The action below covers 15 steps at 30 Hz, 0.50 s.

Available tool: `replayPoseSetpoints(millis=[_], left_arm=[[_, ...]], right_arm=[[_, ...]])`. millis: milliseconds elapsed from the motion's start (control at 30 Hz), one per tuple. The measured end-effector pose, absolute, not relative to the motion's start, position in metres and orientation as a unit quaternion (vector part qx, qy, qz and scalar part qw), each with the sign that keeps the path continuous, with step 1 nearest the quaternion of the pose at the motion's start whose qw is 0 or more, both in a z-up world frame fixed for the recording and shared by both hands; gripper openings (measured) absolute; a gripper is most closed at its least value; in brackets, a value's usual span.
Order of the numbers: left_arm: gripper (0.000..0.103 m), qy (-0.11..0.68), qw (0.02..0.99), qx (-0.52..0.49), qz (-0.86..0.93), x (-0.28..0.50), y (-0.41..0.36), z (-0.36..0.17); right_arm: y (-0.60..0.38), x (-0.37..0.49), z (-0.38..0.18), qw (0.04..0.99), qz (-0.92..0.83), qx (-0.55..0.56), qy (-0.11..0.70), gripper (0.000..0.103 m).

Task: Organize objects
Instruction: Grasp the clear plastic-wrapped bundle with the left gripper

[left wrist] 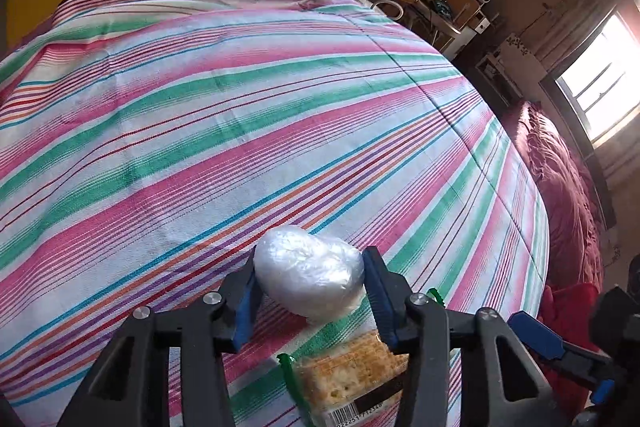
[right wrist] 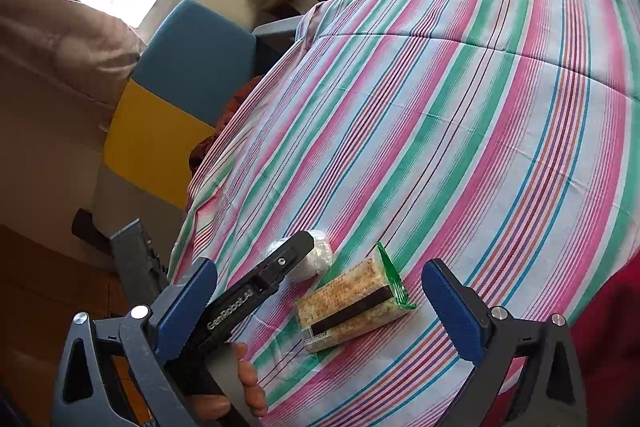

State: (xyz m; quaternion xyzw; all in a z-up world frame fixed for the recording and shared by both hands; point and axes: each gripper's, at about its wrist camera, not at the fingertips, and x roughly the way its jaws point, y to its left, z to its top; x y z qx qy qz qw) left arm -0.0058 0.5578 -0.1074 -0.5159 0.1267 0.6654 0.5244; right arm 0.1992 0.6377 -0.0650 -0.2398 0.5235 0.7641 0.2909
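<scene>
Our left gripper [left wrist: 309,281] pads clasp a clear-wrapped white bundle [left wrist: 309,277] on the striped bedsheet [left wrist: 240,131], beside a cracker packet [left wrist: 352,375].

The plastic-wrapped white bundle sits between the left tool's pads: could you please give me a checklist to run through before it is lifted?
1. Plastic-wrapped white bundle centred between the left tool pads: ok.
2. Both pads pressing on the bundle: cannot tell; they sit at its sides, but firm contact is unclear.
3. Cracker packet free of the left tool: ok, it lies beside the bundle, outside the pads.
4. Right tool out of the way: ok, open and holding nothing.
5. Striped bedsheet not pinched by the pads: cannot tell.
</scene>
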Motion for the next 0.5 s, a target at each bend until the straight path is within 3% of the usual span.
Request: replayPoseSetpoints(millis=[500], left_arm=[[0.042,0.147,0.441,-0.479,0.745,0.005,0.385,-0.092]], right_arm=[[0.634,0.189,-0.081,0.279,0.75,-0.284,0.529,0.103]])
